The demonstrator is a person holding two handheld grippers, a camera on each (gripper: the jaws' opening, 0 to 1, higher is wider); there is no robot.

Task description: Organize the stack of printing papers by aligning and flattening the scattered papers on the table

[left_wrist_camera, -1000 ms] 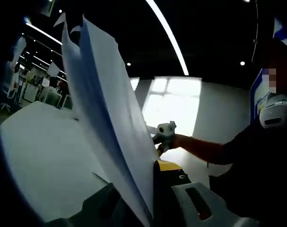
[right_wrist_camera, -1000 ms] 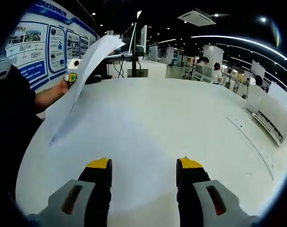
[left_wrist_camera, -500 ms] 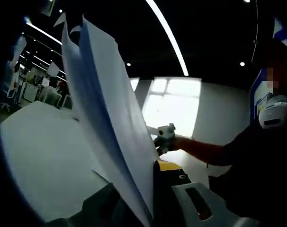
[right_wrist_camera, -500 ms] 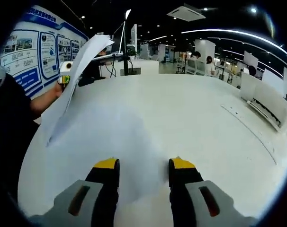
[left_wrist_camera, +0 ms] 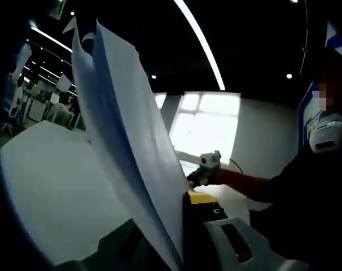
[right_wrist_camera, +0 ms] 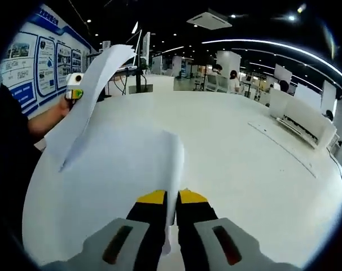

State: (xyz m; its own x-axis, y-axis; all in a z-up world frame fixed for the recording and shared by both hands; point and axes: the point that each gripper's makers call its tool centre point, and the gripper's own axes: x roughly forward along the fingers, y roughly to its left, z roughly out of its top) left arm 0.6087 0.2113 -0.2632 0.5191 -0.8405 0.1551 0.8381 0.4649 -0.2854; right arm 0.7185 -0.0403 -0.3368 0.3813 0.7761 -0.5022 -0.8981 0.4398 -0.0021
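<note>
Left gripper view: the left gripper (left_wrist_camera: 179, 226) clamps a sheaf of papers (left_wrist_camera: 131, 152), held upright above the white table (left_wrist_camera: 52, 192); the right gripper (left_wrist_camera: 207, 169) appears beyond the sheaf.

Right gripper view: the right gripper (right_wrist_camera: 171, 197) pinches a sheet (right_wrist_camera: 143, 164) — apparently one sheet — its edge curling up from the table; the sheaf rises at far left.

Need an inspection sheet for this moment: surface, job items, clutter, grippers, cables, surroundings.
Surface: white table, bare where visible.
Job's things: papers lifted off the table, upright and bowed; a sheet corner curls up at the near end.
Clutter: nothing seen.
Grippers: left gripper shut on the papers' far end; right gripper shut on the sheet corner.
Cables: nothing seen on the table.
Surroundings: wall posters, ceiling lights, flat white items at the table's edge, people beyond.
</note>
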